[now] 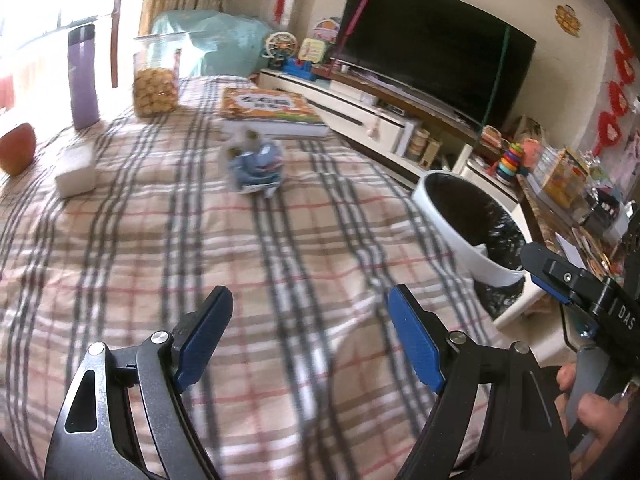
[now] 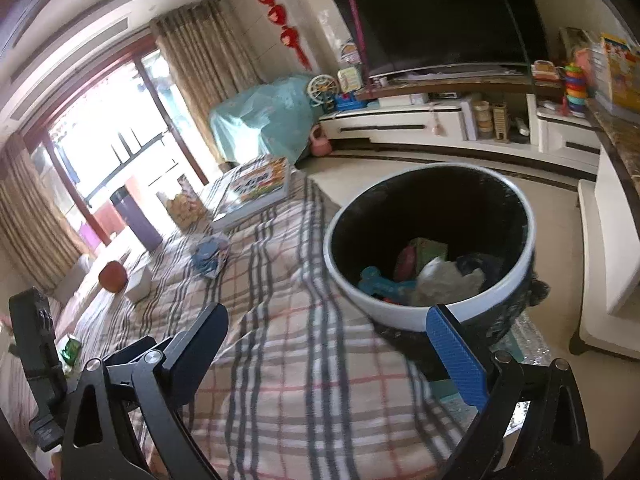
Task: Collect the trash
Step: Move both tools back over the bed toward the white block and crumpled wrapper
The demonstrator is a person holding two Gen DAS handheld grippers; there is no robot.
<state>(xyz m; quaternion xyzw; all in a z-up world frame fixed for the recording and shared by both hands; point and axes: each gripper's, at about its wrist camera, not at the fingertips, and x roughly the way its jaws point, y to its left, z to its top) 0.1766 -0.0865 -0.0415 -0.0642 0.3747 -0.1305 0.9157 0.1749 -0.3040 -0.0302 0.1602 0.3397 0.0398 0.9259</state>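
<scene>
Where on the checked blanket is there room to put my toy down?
The widest bare patch lies between the crumpled wrapper and the open left gripper. Another strip runs from the wrapper toward the trash bin. It's crowded at the far end: purple bottle, cookie jar, book, tissue box.

My tongs' fingers (image 1: 416, 344) wear matt, finely ribbed blue pads on satin black metal arms. Under them lies a soft woven plaid cloth (image 1: 168, 248). To the right, the trash bin (image 2: 404, 312) has a smooth glossy white plastic rim and a crinkly black liner (image 2: 440, 208).
</scene>
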